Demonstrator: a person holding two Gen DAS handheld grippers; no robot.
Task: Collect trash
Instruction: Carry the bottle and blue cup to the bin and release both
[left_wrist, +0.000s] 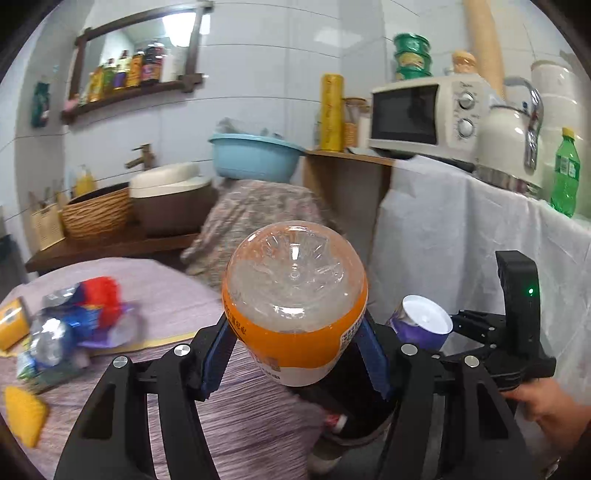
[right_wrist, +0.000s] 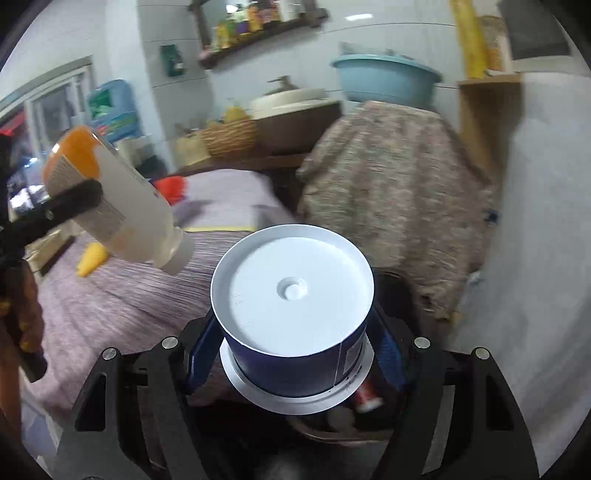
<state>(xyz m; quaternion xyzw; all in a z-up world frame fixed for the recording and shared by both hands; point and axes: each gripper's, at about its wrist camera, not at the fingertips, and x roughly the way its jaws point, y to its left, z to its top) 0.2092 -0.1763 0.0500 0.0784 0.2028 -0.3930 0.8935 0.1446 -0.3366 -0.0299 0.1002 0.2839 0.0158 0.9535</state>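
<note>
Left gripper (left_wrist: 295, 354): clamped on orange-labelled bottle (left_wrist: 295, 295).
Right gripper (right_wrist: 295, 354): clamped on purple cup (right_wrist: 295, 321).
Bin (right_wrist: 332, 428): below table edge; centre both over its mouth before releasing.

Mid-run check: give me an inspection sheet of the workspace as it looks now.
Surface: purple-grey cloth over the table.
Job's things: orange-labelled bottle and purple cup held over a dark bin with trash inside.
Clutter: crumpled wrappers and a yellow packet left on the cloth.
Grippers: left gripper clamps the bottle; right gripper clamps the cup.
Cables: nothing seen.
Surroundings: microwave, blue basin, wicker basket.
</note>
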